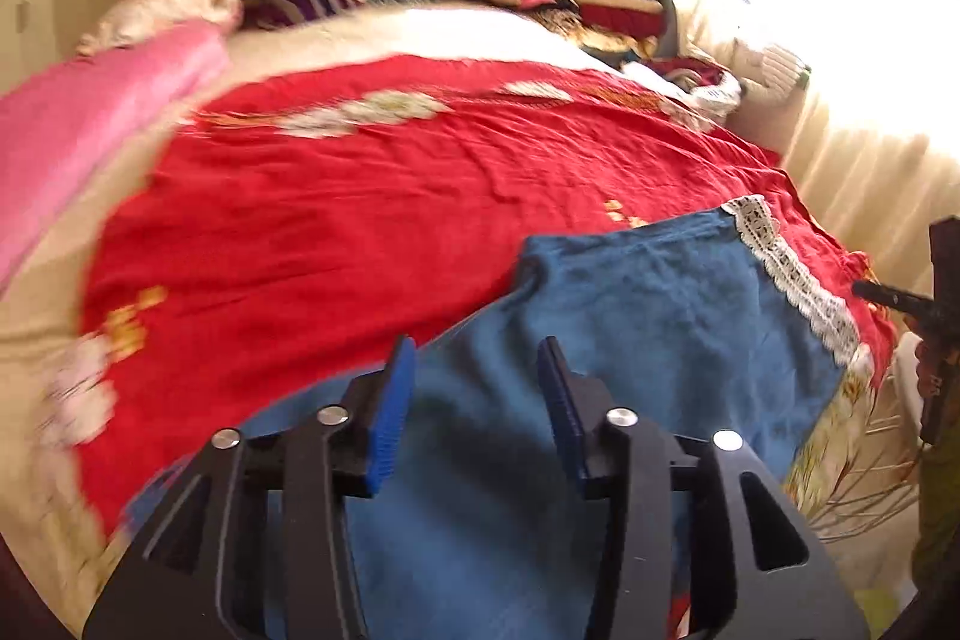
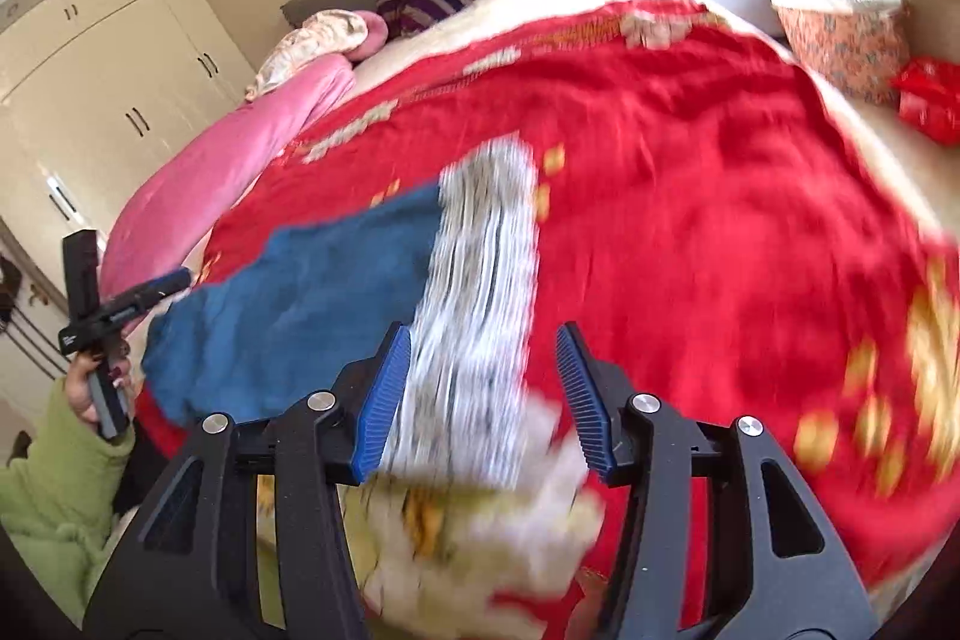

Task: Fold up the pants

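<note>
Blue pants (image 1: 630,316) were laid flat on red bedspread (image 1: 360,196), near bed's front edge, lace-trimmed hem (image 1: 792,274) turned toward window side (probably so fold could be made across). Left gripper (image 1: 480,412) was held above blue cloth, jaws apart, nothing clamped. Right gripper (image 2: 486,388) was held over lace hem, jaws apart too, nothing pressed between pads. Cloth was judged released for smoothing.

Blue cloth pants (image 1: 630,316) w/ white lace trim (image 1: 792,280); red bedcover (image 1: 360,220) cloth, creased, matt.
</note>
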Tool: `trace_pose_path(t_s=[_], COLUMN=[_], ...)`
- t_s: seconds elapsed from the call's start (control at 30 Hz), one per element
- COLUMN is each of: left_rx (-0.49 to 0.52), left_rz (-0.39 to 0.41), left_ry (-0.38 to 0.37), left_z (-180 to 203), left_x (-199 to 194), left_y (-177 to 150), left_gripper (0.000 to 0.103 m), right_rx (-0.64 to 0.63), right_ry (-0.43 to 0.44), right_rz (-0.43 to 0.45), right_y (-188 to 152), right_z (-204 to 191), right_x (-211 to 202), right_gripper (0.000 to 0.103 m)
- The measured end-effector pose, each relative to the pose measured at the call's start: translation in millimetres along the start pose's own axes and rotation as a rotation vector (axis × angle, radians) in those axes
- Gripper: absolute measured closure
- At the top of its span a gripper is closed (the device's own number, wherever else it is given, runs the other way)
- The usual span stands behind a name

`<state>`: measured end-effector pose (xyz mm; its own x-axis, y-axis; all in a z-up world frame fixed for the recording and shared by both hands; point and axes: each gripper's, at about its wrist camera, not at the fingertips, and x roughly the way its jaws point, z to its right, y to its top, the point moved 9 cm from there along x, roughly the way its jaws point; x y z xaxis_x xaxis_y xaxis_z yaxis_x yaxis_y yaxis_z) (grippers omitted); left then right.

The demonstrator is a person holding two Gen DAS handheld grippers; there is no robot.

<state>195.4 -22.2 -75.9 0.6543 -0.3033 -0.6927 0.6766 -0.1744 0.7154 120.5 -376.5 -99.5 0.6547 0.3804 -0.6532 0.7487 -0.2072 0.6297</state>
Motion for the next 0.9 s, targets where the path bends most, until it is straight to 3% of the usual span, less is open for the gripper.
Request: trace_pose_path(t_s=[0.13,0.27,0.37,0.43,0.57,0.63,0.67,0.7,0.77,0.9], left_rx=[-0.100,-0.239,-0.348,-0.393,-0.393,-0.384,-0.377,-0.369,-0.377,-0.335], left_rz=[0.038,0.043,0.011,-0.008,-0.055,-0.070,-0.092,-0.103,-0.093,-0.034], left_ry=[0.130,0.170,0.176,0.142,0.087,0.082,0.112,0.139,0.136,0.182], left_z=[-53,-97,-119,-122,-109,-101,-100,-102,-104,-115], left_x=[-49,-73,-72,-67,-45,-35,-29,-26,-31,-53], left_y=[-27,-50,-73,-84,-94,-97,-102,-104,-103,-90], left_gripper=[0.048,0.037,0.025,0.024,0.022,0.030,0.049,0.056,0.061,0.063], right_rx=[0.028,0.029,0.038,0.043,0.036,0.018,0.012,0.001,-0.018,-0.058], right_ry=[-0.011,-0.011,-0.022,-0.023,-0.019,-0.015,-0.018,-0.023,-0.031,-0.071], right_rz=[-0.036,-0.063,-0.081,-0.086,-0.091,-0.095,-0.098,-0.100,-0.095,-0.062], right_y=[-21,-27,-32,-35,-37,-39,-39,-40,-39,-33], right_z=[2,2,3,4,-1,-6,-7,-8,-10,-10], right_x=[5,16,26,30,34,35,36,36,31,14], right_gripper=[0.059,0.059,0.059,0.059,0.063,0.075,0.082,0.086,0.092,0.094])
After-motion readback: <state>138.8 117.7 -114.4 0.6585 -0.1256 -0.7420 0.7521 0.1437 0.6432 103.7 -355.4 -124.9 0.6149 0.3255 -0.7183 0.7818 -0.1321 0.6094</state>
